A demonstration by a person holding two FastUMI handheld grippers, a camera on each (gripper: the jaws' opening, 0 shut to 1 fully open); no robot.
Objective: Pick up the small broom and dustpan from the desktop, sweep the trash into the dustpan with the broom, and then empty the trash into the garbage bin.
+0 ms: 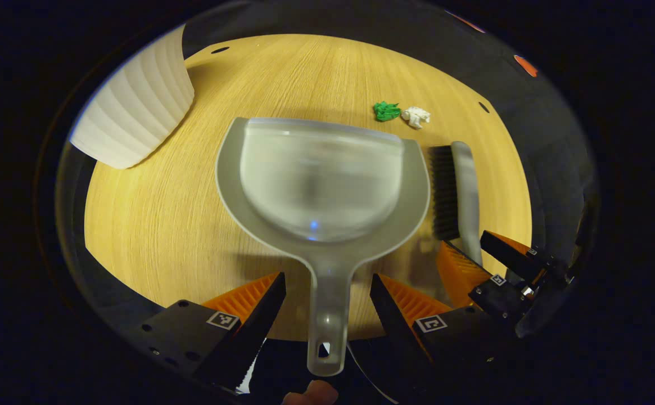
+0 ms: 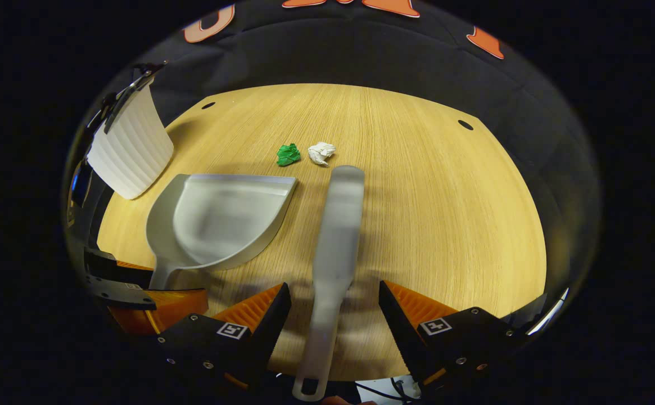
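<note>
Left gripper view: left gripper [image 1: 327,292] spread wide astride translucent grey plastic dustpan [image 1: 321,180] handle | right gripper [image 2: 334,304] likewise released around grey broom [image 2: 335,236] just right of dustpan | step: pick-up, nothing grasped | next: clench both handles.

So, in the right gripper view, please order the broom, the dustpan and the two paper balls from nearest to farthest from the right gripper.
1. Broom: its handle lies between the open fingers of the right gripper.
2. Dustpan: to the left.
3. Green paper ball and white paper ball: beyond the broom, too close to call.
</note>
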